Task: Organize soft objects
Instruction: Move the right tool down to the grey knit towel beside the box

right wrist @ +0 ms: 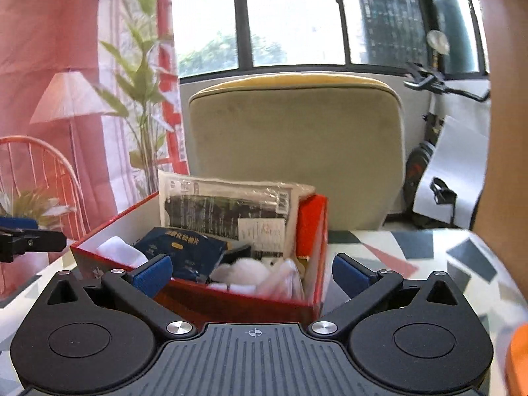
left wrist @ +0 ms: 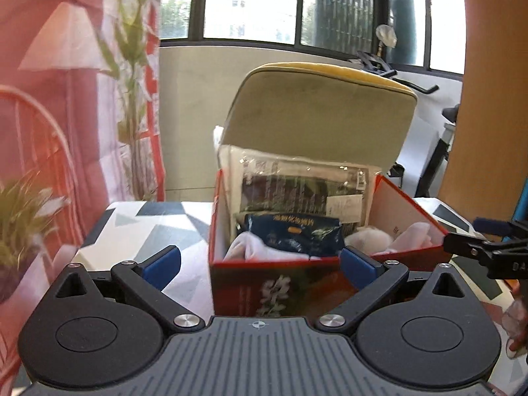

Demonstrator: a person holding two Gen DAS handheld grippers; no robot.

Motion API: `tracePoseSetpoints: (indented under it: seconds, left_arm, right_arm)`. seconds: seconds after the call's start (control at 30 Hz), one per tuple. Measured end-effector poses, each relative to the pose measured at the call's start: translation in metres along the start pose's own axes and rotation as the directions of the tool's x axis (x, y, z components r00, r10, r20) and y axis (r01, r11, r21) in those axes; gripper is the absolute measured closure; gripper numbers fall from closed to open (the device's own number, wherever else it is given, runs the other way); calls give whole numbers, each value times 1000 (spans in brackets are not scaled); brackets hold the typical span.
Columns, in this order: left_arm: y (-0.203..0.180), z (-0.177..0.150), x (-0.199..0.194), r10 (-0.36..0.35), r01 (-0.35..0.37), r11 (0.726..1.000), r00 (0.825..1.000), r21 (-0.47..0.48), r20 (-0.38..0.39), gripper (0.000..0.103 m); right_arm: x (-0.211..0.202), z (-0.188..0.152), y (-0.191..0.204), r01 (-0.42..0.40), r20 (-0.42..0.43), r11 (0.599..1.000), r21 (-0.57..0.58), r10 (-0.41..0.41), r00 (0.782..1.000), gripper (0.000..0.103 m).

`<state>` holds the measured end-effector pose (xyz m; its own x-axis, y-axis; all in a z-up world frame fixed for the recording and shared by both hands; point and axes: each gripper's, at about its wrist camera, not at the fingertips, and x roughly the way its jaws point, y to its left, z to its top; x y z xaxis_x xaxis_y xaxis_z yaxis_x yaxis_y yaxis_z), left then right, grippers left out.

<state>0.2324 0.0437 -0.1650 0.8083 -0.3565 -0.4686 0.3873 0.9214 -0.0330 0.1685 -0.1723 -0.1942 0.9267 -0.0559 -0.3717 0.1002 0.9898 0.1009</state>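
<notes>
A red box (left wrist: 274,283) stands on the patterned desk (left wrist: 158,224), packed with soft things — a dark blue packet (left wrist: 297,234), white cloth (left wrist: 254,247), a pale fluffy piece (left wrist: 369,239) and a clear-wrapped flat package (left wrist: 297,188) leaning upright against its far wall. Both hand-held grippers sit just in front of it with jaws spread wide and nothing between them — the left hand-held gripper (left wrist: 260,264) and the right hand-held gripper (right wrist: 252,274). Behind the desk stands an olive-cushioned chair (right wrist: 297,151), with a window (right wrist: 290,16) beyond.
</notes>
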Motion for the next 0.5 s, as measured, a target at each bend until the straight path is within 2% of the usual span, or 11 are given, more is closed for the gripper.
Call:
tracePoseSetpoints:
  seconds: [0.17,0.37,0.5]
  left_arm:
    - [4,-19,4,5,-5,1000,999,-15,-43,0]
    - [13,-37,21,0,-4,999,994,-43,-105,0]
    - [19,-50,36,-10,0,997,991,-76,-136,1]
  right_arm:
    - [-5,-31,-5,29,-7,999,37,-29,1000,0]
    - [10,-63,-5,18,-95,999,47,-13,995,1]
    - [23,-78,-6,10,-145,999,50,-3,989,13]
